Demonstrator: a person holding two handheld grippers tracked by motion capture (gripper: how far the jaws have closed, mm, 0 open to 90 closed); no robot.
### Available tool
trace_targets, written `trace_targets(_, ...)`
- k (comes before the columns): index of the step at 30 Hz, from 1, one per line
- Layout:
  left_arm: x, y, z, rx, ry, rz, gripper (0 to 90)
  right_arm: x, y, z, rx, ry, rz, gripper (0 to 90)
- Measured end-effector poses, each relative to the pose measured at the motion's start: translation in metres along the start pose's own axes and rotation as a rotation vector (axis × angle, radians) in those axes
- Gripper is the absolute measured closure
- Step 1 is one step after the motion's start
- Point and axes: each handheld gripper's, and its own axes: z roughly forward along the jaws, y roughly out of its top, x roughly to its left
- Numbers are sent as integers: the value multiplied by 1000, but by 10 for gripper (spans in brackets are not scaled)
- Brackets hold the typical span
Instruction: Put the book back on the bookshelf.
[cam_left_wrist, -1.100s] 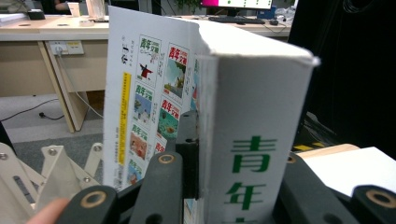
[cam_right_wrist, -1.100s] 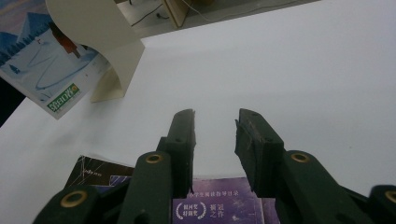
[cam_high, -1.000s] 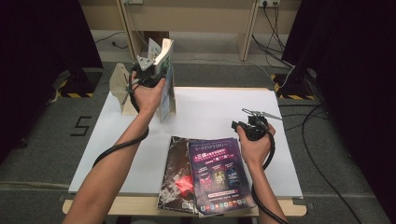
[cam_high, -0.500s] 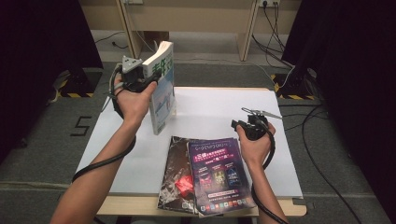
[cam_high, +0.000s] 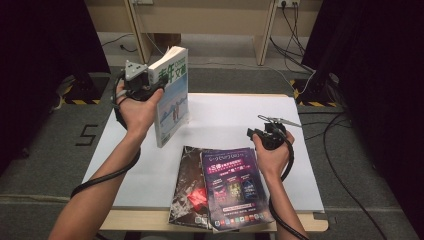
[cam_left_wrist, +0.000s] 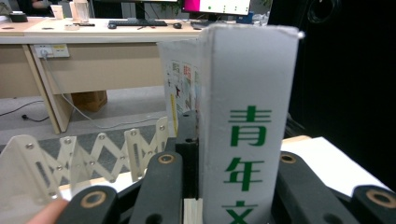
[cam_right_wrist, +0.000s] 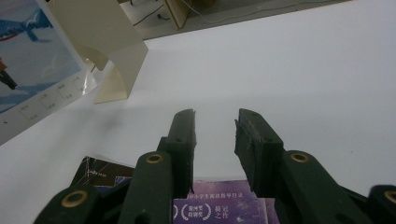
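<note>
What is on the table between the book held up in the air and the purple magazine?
Nothing: in the high view, bare white table lies between the held book and the purple magazine.

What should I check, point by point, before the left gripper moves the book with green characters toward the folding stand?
1. Left gripper closed on the book at its spine: ok.
2. Book lifted off the white table, upright: ok.
3. Folding stand expanded, with slots free: cannot tell, seen in part.
4. Right gripper open and holding nothing: ok.
5. Right gripper apart from the book: ok.
6. Purple magazine lying flat on the dark magazine at the near edge, away from the book: ok.
</note>
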Motion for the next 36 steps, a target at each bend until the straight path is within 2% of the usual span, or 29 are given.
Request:
trace_targets(5, 11, -7, -10, 5, 8, -12, 734, 0, 0, 0, -1, -2, -4, 674)
trace_targets(9, 18, -9, -11, 7, 15, -17, 734, 3, -1, 3, 1, 0, -9, 675)
trace_targets(13, 18, -9, -5, 4, 14, -18, 734, 5, 0, 4, 3, 2, -6, 675)
trace_targets(19, 14, -5, 7, -2, 17, -34, 734, 5, 0, 3, 2, 3, -5, 675)
trace_targets(24, 8, -2, 15, -2, 13, -31, 734, 3, -1, 2, -1, 4, -8, 674)
trace_targets(27, 9, -2, 20, -3, 27, -40, 734, 2, -2, 1, -2, 2, -4, 674)
trace_targets(32, 12, -4, 22, 0, 53, -23, 734, -1, -2, 0, -2, -4, 0, 674)
trace_targets(36, 16, -6, 26, -3, 53, -30, 734, -2, -2, -1, -7, -6, -2, 674)
